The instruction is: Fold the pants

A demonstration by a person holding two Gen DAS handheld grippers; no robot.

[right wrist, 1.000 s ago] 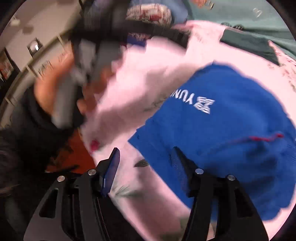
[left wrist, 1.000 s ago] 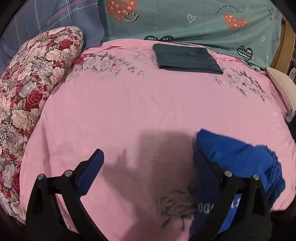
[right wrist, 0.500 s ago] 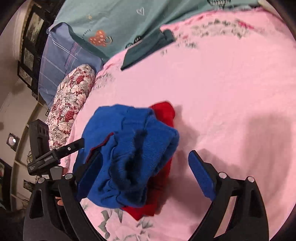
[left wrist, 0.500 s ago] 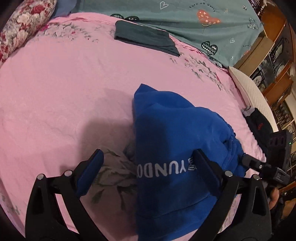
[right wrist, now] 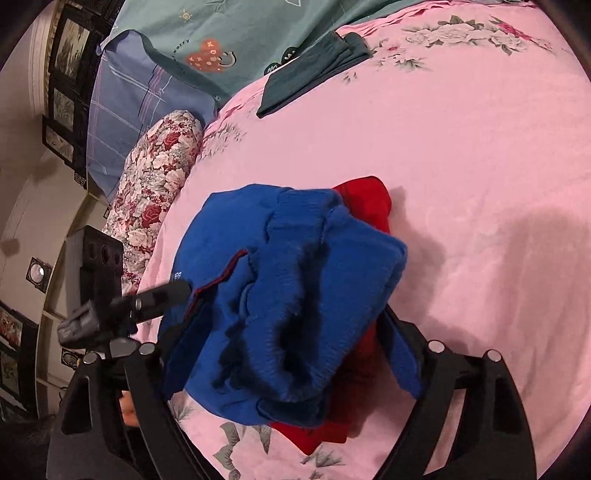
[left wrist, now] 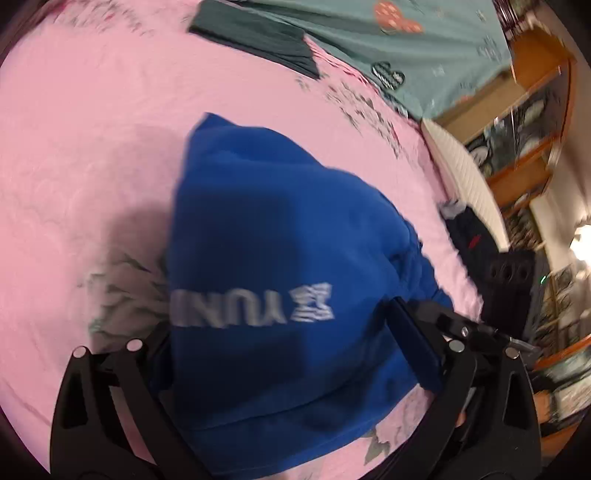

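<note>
Two grippers, one bundle of pants, one bed.

Pants (left wrist: pixel 280 280): blue fleece with red lining (right wrist: pixel 365 206), bunched in a thick heap on the pink sheet (left wrist: pixel 74 155), near the bed's front edge. White lettering "YUN…" and a logo show on the blue face in the left wrist view. In the right wrist view the open ribbed end (right wrist: pixel 303 295) faces the camera, red cloth showing behind and beneath the blue.

Left gripper (left wrist: pixel 280 350): fingers spread wide, one on each side of the heap; the left finger is mostly hidden behind the cloth, the right finger (left wrist: pixel 413 343) lies against the heap's right flank. Whether it presses the cloth, I cannot tell; the frame is blurred.

Right gripper (right wrist: pixel 291 350): fingers spread wide, straddling the ribbed end; blue pad (right wrist: pixel 402 358) on the right lies beside the red cloth, the left finger is partly covered by blue fleece. Not closed on the cloth.

Other gripper's body (right wrist: pixel 107 291) shows at the heap's left side in the right wrist view.

Dark green folded garment (right wrist: pixel 314 70): flat, at the sheet's far edge, well apart from the pants.

Floral pillow (right wrist: pixel 155 173): along the bed's left edge.

Teal quilt (left wrist: pixel 424 33) with hearts: beyond the far edge.

Wooden shelves (left wrist: pixel 532 122): to the bed's right.
</note>
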